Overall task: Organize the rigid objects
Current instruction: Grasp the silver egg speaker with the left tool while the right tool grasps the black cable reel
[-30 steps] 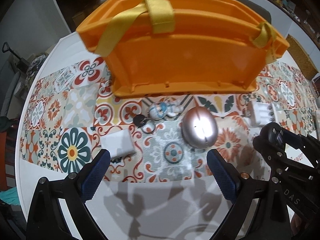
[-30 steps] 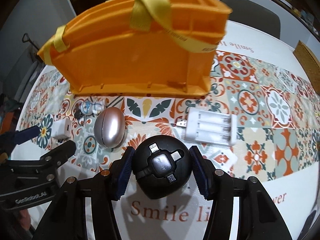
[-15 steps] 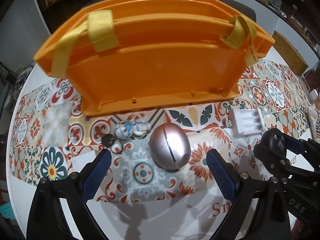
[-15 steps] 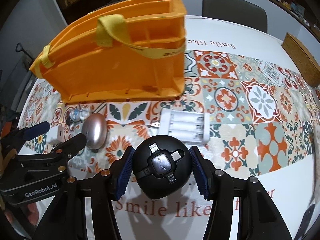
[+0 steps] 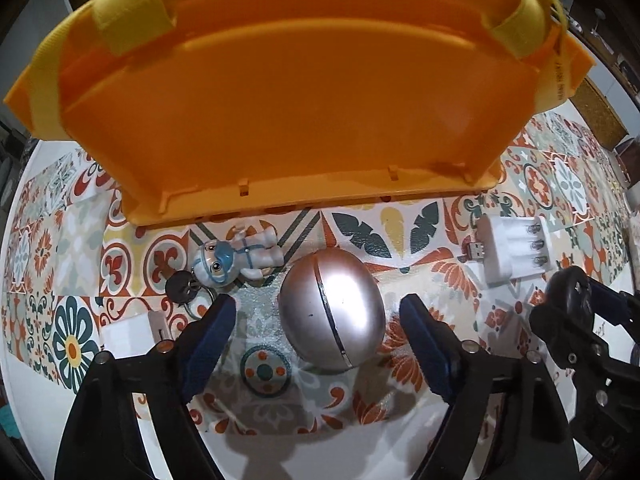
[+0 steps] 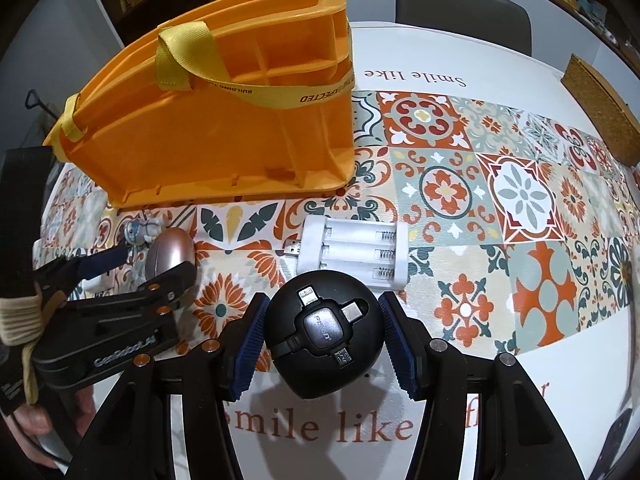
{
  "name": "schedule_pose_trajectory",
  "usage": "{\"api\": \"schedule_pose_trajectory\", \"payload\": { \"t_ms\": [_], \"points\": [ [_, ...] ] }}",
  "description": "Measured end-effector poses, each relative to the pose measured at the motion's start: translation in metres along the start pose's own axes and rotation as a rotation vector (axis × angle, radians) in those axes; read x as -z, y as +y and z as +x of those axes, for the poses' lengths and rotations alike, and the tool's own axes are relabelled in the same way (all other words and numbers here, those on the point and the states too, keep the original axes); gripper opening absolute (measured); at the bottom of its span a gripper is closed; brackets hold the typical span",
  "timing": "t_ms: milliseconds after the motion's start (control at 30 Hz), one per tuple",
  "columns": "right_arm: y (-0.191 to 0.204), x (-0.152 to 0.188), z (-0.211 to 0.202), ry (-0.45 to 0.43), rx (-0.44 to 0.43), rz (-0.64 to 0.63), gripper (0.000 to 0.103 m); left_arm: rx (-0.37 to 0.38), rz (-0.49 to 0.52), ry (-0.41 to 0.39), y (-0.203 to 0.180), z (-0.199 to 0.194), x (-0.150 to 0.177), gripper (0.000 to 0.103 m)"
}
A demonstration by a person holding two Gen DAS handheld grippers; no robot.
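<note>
My left gripper [image 5: 316,328] is open, its fingers on either side of a silver egg-shaped case [image 5: 332,312] that lies on the patterned mat; I cannot tell if they touch it. My right gripper [image 6: 322,334] is shut on a round black cable hub [image 6: 324,336] and holds it above the table's front edge. The orange divided basket [image 6: 224,132] with yellow straps stands behind, filling the top of the left wrist view [image 5: 296,92]. The left gripper [image 6: 120,276] and the silver case [image 6: 170,254] show at the left of the right wrist view.
A small astronaut figure keychain [image 5: 236,260] lies left of the silver case, with a white adapter [image 5: 128,334] below it. A white battery charger [image 6: 354,254] lies just beyond the black hub and shows at right in the left wrist view [image 5: 514,252]. A dark chair [image 6: 460,4] stands behind the table.
My left gripper has moved right and forward, so the silver case now sits between its fingers. My right gripper has swung right with the black hub still held.
</note>
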State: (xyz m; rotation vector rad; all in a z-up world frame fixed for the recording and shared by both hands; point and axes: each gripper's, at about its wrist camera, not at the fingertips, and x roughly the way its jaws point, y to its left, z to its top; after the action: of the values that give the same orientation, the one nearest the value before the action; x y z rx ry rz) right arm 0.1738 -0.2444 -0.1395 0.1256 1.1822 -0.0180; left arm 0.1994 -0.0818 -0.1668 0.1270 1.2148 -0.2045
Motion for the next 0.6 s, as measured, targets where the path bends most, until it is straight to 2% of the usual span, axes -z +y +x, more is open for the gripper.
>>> {"api": "schedule_pose_trajectory", "payload": {
  "t_ms": [200, 300, 367, 600],
  "points": [
    [0.000, 0.000, 0.003, 0.006, -0.002, 0.005, 0.056, 0.017, -0.011, 0.034, 0.000, 0.015, -0.004, 0.071],
    [0.000, 0.000, 0.005, 0.010, -0.003, 0.006, 0.056, 0.013, 0.005, 0.022, -0.006, 0.020, -0.005, 0.064],
    [0.001, 0.000, 0.005, 0.011, -0.002, 0.004, 0.056, 0.012, 0.022, 0.012, -0.010, 0.020, -0.005, 0.056],
    [0.004, 0.002, 0.004, 0.015, -0.003, 0.003, 0.056, 0.019, 0.053, 0.007, -0.015, 0.015, 0.003, 0.056]
  ]
}}
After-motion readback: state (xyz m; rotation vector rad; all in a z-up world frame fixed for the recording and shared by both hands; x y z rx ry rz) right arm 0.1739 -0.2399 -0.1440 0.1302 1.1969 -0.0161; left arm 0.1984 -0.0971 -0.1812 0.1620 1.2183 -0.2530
